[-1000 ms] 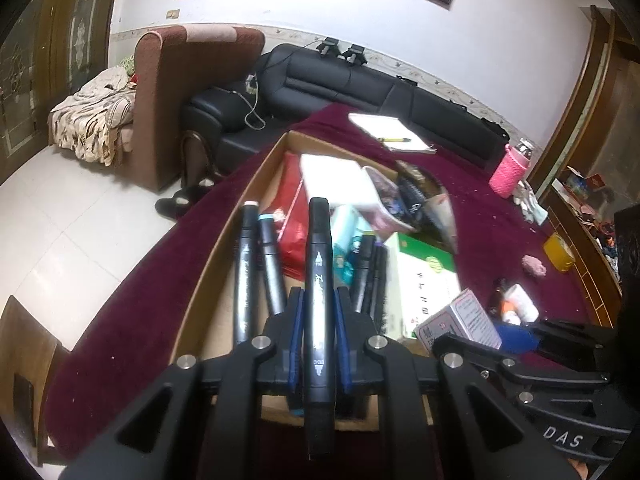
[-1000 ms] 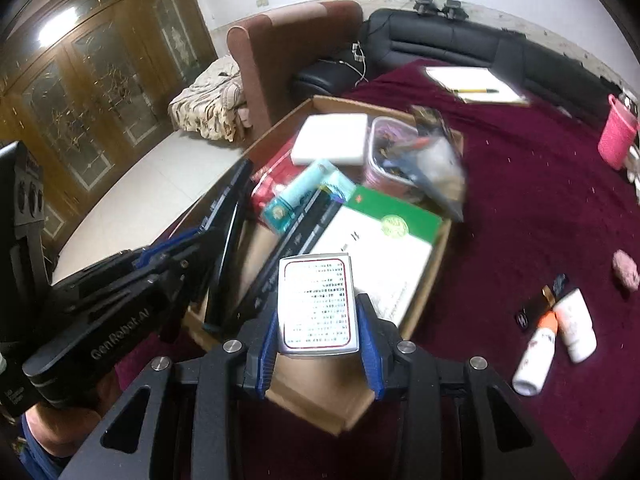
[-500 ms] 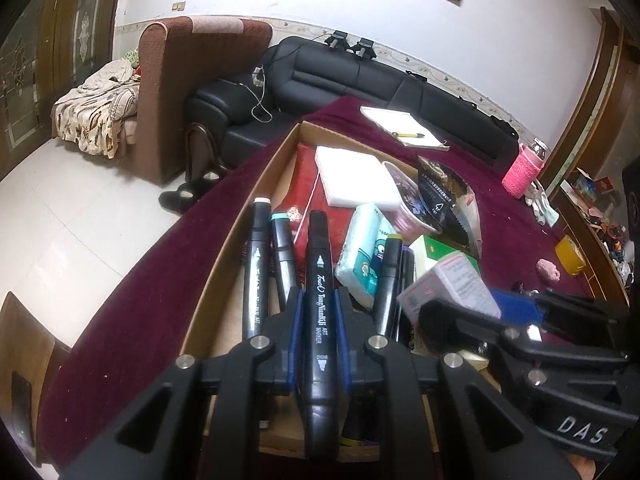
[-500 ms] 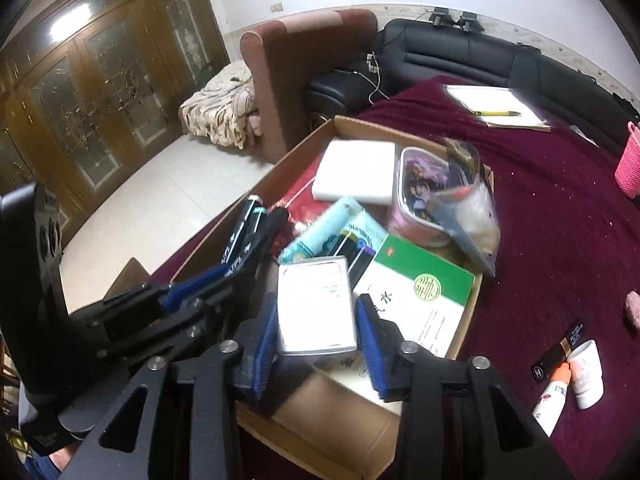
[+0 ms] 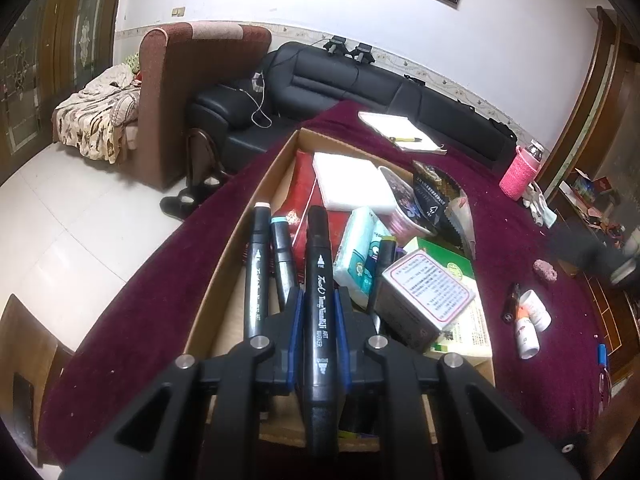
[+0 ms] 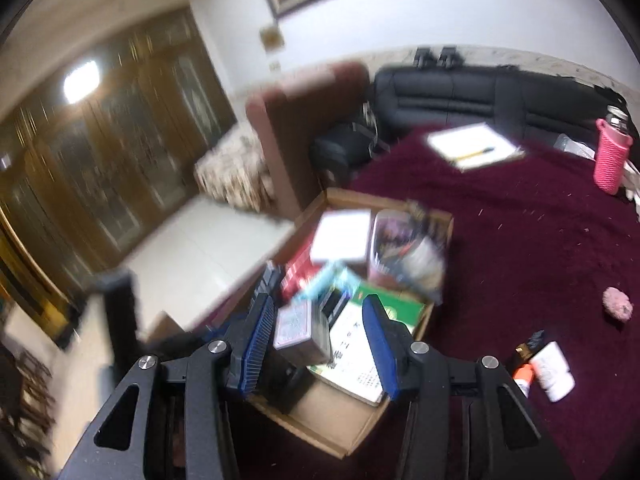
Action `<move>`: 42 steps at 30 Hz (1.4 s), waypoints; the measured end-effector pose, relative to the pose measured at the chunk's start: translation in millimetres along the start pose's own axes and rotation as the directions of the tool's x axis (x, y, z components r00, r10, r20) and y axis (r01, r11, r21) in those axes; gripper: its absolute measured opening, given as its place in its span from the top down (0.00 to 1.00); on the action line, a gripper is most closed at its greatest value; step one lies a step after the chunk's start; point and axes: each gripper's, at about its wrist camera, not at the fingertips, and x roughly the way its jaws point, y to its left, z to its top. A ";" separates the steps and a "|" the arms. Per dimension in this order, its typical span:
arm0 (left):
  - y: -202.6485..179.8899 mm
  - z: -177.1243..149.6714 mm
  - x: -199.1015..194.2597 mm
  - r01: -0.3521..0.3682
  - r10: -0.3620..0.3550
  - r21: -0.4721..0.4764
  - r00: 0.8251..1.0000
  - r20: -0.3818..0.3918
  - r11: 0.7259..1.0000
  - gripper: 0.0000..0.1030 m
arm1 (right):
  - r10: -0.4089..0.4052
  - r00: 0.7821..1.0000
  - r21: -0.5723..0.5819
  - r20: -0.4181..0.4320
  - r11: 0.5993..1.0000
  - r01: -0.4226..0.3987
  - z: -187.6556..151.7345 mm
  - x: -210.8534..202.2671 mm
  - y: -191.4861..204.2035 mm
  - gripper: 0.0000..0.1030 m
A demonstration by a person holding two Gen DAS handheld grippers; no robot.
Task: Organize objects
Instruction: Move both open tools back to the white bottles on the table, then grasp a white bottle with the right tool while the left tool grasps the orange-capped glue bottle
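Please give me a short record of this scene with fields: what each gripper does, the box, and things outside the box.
left gripper: shut on a black marker, above the cardboard box
right gripper: open, its jaws have just been opening; the small grey box lies below, inside the cardboard box, free of the fingers
outside the box, on the maroon cloth: white bottles, notepad, pink bottle

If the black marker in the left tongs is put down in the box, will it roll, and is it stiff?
The black marker looks like a rigid plastic barrel, so it should stay stiff. It probably rolls little: its body looks somewhat flat-sided, and the other markers lie still in the cardboard box. It looks light.
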 end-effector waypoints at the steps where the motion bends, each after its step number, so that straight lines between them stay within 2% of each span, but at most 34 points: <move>1: -0.6 -0.2 -3.0 0.000 0.000 0.000 1.000 0.004 1.000 0.86 | -0.016 0.999 0.005 0.038 1.000 0.016 1.3 -15.2 -6.2 0.48; 4: -5.0 -0.3 -10.2 0.013 -0.013 0.015 1.000 0.020 1.000 0.86 | -0.023 0.998 0.077 0.056 0.997 0.019 -1.0 -37.5 -37.3 0.23; 6: -8.3 1.3 -11.0 0.024 -0.025 0.031 0.999 0.026 0.999 0.85 | -0.050 0.999 0.116 -0.004 0.992 0.050 -5.2 -35.1 -57.4 0.22; 7: -9.0 2.8 -8.1 0.028 -0.028 0.033 0.999 0.021 0.999 0.83 | -0.046 0.998 0.107 -0.050 0.993 0.051 -9.1 -31.1 -66.8 0.28; 8: -9.3 4.1 -4.7 0.026 -0.026 0.028 1.000 0.013 0.999 0.82 | -0.057 0.996 0.110 -0.069 0.992 0.065 -12.9 -29.6 -73.6 0.46; 12: -10.3 9.6 3.8 0.008 -0.008 0.031 1.000 -0.010 0.999 0.77 | -0.106 0.986 0.144 -0.126 0.982 0.124 -26.8 -29.5 -109.4 0.47; 15: -17.0 11.0 -7.2 0.005 -0.005 0.046 1.000 0.009 0.999 0.73 | -0.170 0.972 0.155 -0.164 0.968 0.196 -31.1 -31.4 -144.2 0.48; 17: -30.0 10.0 -17.4 0.012 -0.015 0.082 0.999 0.030 0.997 0.70 | -0.229 0.945 0.144 -0.233 0.953 0.266 -33.3 -18.1 -164.3 0.65; 19: -46.3 8.2 -24.3 0.034 -0.039 0.114 0.998 0.040 0.993 0.67 | -0.199 0.935 0.149 -0.294 0.957 0.251 -39.2 -0.8 -180.2 0.65; 21: -63.6 4.6 -27.0 0.065 -0.070 0.147 0.997 0.031 0.987 0.67 | -0.203 0.918 0.150 -0.340 0.952 0.266 -45.7 17.9 -191.2 0.67; 23: -85.9 -2.8 -28.9 0.108 -0.113 0.190 0.994 0.012 0.976 0.66 | -0.217 0.908 0.128 -0.359 0.952 0.278 -49.3 30.1 -197.5 0.75; 25: -107.1 -11.9 -27.4 0.152 -0.151 0.234 0.988 -0.022 0.960 0.64 | -0.215 0.916 0.116 -0.339 0.957 0.267 -46.2 34.0 -197.7 0.77; 28: -133.7 -26.2 -19.5 0.198 -0.182 0.286 0.980 -0.082 0.938 0.63 | -0.254 0.915 0.057 -0.315 0.957 0.285 -43.8 38.6 -190.5 0.77; 32: -158.2 -37.7 -7.7 0.238 -0.205 0.321 0.970 -0.134 0.917 0.63 | -0.272 0.913 0.032 -0.305 0.955 0.296 -43.1 45.2 -188.6 0.71; 35: -171.5 -42.9 3.3 0.261 -0.213 0.327 0.961 -0.175 0.908 0.62 | -0.262 0.913 0.045 -0.314 0.956 0.290 -45.7 54.8 -192.6 0.65; 39: -191.0 -48.2 19.9 0.292 -0.223 0.323 0.946 -0.234 0.900 0.62 | -0.249 0.916 0.069 -0.315 0.957 0.284 -46.9 56.1 -199.0 0.64; 42: -209.0 -51.8 36.1 0.310 -0.222 0.333 0.935 -0.278 0.891 0.56 | -0.233 0.919 0.110 -0.319 0.954 0.280 -48.1 51.6 -205.1 0.65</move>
